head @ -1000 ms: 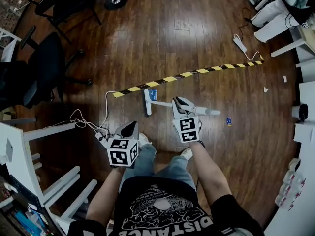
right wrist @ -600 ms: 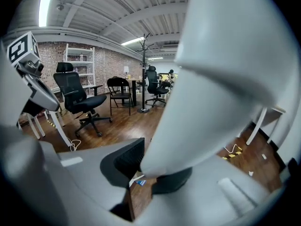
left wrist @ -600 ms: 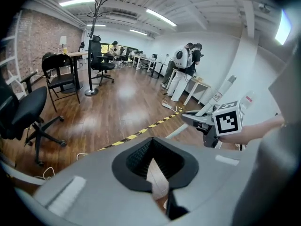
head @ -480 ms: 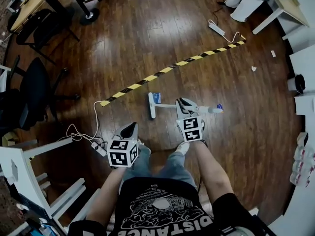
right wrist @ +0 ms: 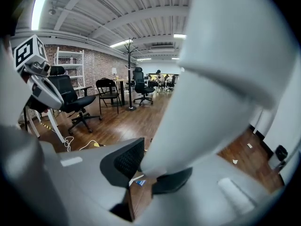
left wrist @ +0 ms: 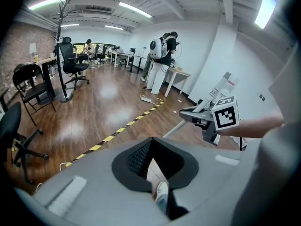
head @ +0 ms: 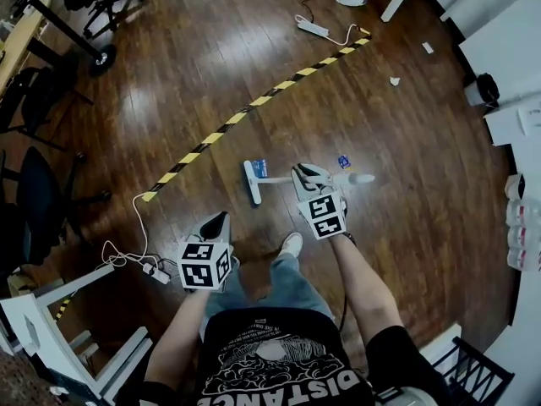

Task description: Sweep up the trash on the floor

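Note:
My right gripper (head: 306,176) is shut on the white broom handle (head: 355,178), which lies low across the floor. The broom head (head: 251,182) rests on the wood at the left end. A blue wrapper (head: 260,167) lies beside the head, and a small blue scrap (head: 344,161) sits just beyond the handle. White paper scraps (head: 394,81) lie farther off. In the right gripper view the handle (right wrist: 211,79) fills the space between the jaws of the right gripper (right wrist: 150,171). My left gripper (head: 215,225) hangs by my left knee, shut on nothing; in its own view the left gripper (left wrist: 153,157) shows only my shoe.
A yellow-black cable strip (head: 254,101) crosses the floor diagonally toward a power strip (head: 311,28). Loose cables (head: 139,256) lie at my left by a white table frame (head: 51,328). Office chairs (head: 34,210) stand at left. A black bin (head: 486,87) and white furniture line the right.
The head view has swung and the striped strip now runs farther up the picture. The small blue scrap, earlier off the handle's end, is now beside the handle. Both grips are unchanged.

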A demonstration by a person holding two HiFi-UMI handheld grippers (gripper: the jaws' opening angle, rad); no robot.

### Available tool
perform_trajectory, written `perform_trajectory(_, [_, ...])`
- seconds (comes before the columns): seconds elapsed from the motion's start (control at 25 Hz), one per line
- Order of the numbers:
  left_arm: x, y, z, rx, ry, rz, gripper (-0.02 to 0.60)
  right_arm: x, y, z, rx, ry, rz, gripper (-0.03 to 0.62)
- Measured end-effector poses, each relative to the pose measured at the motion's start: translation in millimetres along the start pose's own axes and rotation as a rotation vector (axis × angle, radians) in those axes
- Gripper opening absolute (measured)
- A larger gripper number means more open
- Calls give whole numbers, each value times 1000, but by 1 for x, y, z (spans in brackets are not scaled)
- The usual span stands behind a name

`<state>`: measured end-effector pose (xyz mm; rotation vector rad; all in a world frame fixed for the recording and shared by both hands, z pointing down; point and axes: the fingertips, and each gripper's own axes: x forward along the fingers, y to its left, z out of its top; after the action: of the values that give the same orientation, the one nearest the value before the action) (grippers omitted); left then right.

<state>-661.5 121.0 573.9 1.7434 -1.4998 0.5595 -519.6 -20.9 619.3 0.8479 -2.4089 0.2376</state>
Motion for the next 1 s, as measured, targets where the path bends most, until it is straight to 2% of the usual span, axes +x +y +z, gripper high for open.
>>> perform_trajectory(0.36, [41, -97, 5, 50, 26, -51, 6, -52, -93, -34, 0, 19, -21, 46])
perform_trajectory(0.64, [62, -128, 27, 82, 37, -61, 6, -81, -158, -54, 1, 47, -32, 48])
perform_trajectory(1.0, [111, -173, 61, 172, 80, -160, 6, -103, -223, -68, 16, 82, -82, 53])
